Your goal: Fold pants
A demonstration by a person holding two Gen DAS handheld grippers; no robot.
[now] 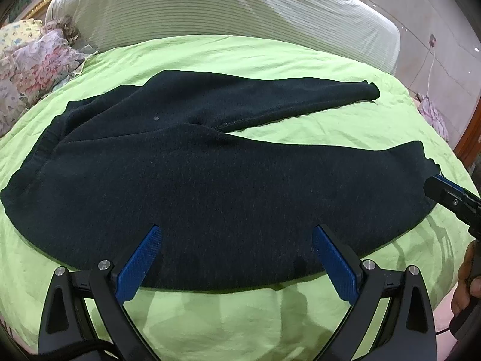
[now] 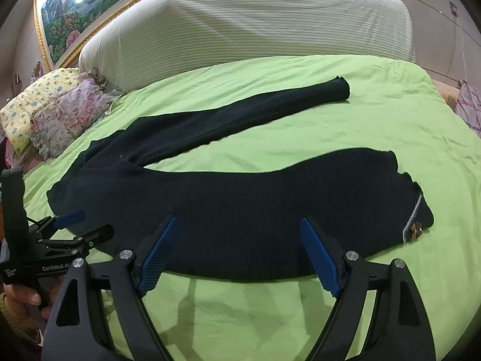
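Your left gripper [image 1: 236, 231] and right gripper [image 2: 237, 222]: both jaws apart, empty, over near leg. Pants [image 1: 192, 186] lie flat on green sheet [image 1: 240, 316], long axis left-right, waist left, legs splayed right.

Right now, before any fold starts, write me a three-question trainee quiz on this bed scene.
1. True or false: the legs of the black pants lie spread apart on the green sheet.
2. Which pant leg lies nearer the right gripper: A) the one by the striped headboard, B) the other one?
3. Fill in: the left gripper has its jaws ___.

Key: 1 true; 2 B; 3 open.
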